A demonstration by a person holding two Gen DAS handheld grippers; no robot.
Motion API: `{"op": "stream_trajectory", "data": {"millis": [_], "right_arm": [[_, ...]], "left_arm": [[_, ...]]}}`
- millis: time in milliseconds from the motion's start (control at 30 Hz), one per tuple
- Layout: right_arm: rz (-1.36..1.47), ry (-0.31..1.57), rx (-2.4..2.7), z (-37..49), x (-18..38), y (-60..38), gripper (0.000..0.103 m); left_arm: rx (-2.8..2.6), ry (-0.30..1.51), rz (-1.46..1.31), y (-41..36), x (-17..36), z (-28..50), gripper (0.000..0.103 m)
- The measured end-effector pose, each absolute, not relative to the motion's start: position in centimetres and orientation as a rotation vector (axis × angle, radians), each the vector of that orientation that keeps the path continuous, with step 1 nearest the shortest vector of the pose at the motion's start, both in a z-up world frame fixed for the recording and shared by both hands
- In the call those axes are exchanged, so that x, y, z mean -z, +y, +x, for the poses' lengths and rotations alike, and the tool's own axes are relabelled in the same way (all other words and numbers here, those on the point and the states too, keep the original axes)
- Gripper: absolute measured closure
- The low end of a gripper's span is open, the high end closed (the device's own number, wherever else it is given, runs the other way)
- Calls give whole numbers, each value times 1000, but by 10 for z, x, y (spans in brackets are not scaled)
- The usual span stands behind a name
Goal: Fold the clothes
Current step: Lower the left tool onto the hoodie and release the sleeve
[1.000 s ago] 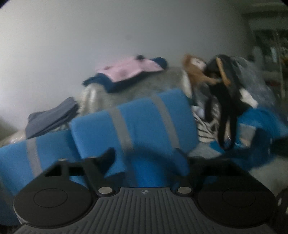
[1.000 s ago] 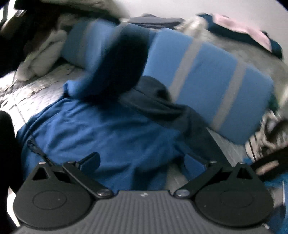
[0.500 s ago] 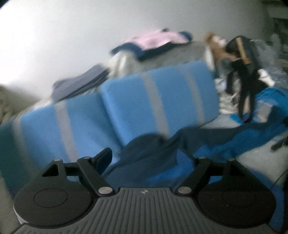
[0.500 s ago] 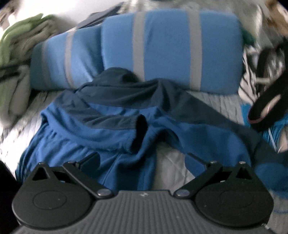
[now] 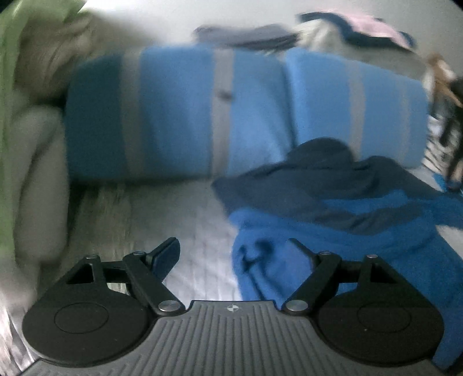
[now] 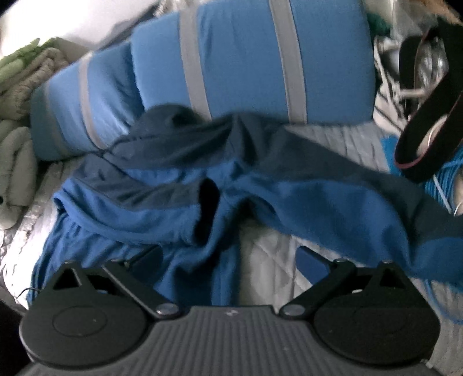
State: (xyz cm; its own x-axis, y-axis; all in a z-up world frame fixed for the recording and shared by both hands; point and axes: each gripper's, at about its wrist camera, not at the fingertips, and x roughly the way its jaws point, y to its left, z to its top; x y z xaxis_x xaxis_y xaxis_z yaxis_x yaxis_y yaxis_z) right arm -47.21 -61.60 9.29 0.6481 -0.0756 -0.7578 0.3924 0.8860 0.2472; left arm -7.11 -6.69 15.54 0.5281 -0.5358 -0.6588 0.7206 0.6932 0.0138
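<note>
Here, in the left wrist view, the left gripper points down at a pale quilted bed. Its jaws stand wide apart with nothing pressed between the pads. The left finger hangs over bare quilt. The right finger is seen against the near edge of the jacket, and contact cannot be told from this blurred frame. The jacket is bright blue with dark navy panels and lies crumpled on the right half of the bed. Its navy upper part rests against the foot of two blue pillows with grey stripes, set side by side across the bed. Behind the pillows lie folded clothes and a pink garment. A green and beige blanket is bunched at the left edge.

In the right wrist view, the right gripper also points down, with its jaws spread wide and gripping nothing. The jacket lies unfolded in front of it. The body is rumpled at centre left, and one sleeve runs out to the right across the quilt. The left finger sits over the jacket's lower edge. The right finger is over bare quilt beside the sleeve. The pillows stand behind the jacket, touching its navy collar. A black strap loops in at the right edge.
</note>
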Motion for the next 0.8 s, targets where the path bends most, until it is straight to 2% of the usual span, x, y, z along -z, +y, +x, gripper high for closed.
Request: {"op": "stream_trajectory", "data": {"millis": [133, 367, 500, 567, 633, 800], "right_arm": [[434, 920, 336, -448, -66, -615, 11], [395, 1013, 354, -422, -25, -602, 24], [283, 1064, 307, -407, -3, -583, 25], [214, 1084, 332, -404, 5, -581, 34], [178, 1087, 375, -406, 9, -583, 38], [226, 1067, 445, -427, 8, -599, 37]], "left_arm": [[673, 769, 238, -80, -116, -60, 23], [542, 802, 160, -103, -76, -54, 23], [479, 781, 169, -110, -62, -51, 23], [450, 750, 132, -108, -55, -50, 23], [453, 707, 110, -102, -49, -50, 23], [464, 675, 65, -89, -45, -41, 23]]}}
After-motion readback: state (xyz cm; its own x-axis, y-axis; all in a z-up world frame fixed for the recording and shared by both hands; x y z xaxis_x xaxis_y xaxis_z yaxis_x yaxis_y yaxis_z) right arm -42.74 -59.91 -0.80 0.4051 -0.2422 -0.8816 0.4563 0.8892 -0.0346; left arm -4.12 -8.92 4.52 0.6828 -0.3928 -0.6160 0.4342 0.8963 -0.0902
